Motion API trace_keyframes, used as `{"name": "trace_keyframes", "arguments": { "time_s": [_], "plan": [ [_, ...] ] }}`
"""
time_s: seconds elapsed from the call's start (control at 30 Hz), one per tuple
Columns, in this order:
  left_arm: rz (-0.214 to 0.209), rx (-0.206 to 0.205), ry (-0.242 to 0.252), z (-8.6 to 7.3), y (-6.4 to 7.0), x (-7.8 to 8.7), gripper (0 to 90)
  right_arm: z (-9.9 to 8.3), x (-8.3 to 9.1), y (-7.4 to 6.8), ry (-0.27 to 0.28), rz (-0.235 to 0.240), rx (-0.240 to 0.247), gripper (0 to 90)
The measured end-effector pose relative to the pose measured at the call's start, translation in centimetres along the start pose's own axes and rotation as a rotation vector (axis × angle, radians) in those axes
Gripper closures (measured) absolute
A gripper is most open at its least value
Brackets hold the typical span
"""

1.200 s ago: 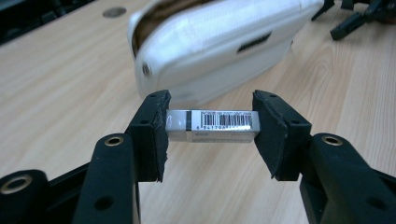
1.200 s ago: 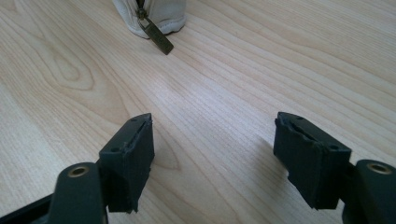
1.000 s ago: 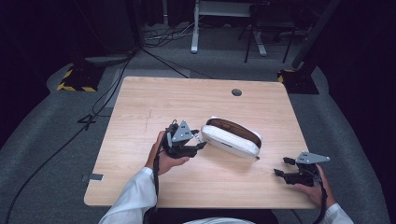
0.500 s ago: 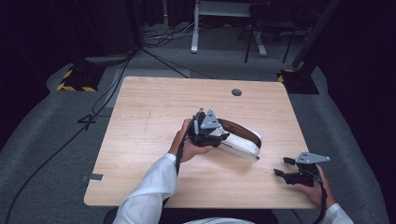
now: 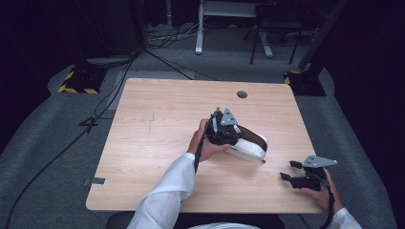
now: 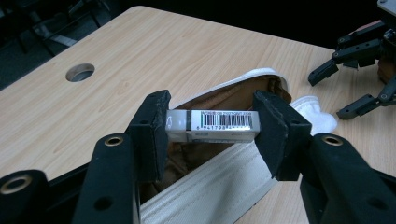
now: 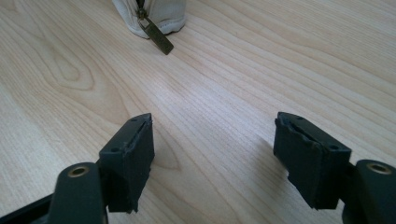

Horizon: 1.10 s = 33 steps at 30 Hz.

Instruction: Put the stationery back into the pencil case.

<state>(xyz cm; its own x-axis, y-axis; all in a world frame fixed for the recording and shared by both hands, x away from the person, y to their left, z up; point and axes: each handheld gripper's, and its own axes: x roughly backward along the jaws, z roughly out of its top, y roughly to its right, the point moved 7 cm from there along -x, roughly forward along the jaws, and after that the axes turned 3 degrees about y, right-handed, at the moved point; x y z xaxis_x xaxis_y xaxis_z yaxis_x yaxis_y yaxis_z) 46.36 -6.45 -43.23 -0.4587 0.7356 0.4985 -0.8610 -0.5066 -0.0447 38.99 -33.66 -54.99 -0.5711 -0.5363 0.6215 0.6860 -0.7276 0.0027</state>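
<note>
High view: your left gripper (image 5: 229, 130) sits over the open white pouch (image 5: 248, 147) near the middle of the wooden table (image 5: 157, 124), your left hand (image 5: 204, 143) wrapped around its body. Left gripper view shows the jaws clamped on a small white eraser (image 6: 212, 125) with a barcode label, held crosswise by its two ends, right above the pouch's brown-lined opening (image 6: 219, 100). Can't tell if the eraser touches the lining. The pouch lies on its side, zipper open, white fabric edge running under the jaws.

Your right gripper (image 5: 298, 175) rests low at the table's near right corner, well apart from the pouch, held by your right hand (image 5: 325, 193). Right gripper view: jaws spread wide, nothing between them, just bare wood grain. The pouch's closed end and its brass zipper pull (image 7: 156, 35) lie on the table farther ahead. A round cable hole (image 5: 241, 94) sits near the far edge.
</note>
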Motion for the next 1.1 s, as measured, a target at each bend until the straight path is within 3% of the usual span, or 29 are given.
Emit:
{"name": "trace_keyframes", "arguments": {
  "time_s": [0.47, 1.1],
  "plan": [
    [0.007, 0.031, -0.036, -0.5, -0.1, -1.3, 46.9, 0.0, 0.0, 0.0, 0.0, 0.0, 0.0, 29.5],
    [0.02, 0.026, -0.025, -0.1, -0.4, -0.6, 42.0, 0.0, 0.0, 0.0, 0.0, 0.0, 0.0, 29.5]
  ]
}}
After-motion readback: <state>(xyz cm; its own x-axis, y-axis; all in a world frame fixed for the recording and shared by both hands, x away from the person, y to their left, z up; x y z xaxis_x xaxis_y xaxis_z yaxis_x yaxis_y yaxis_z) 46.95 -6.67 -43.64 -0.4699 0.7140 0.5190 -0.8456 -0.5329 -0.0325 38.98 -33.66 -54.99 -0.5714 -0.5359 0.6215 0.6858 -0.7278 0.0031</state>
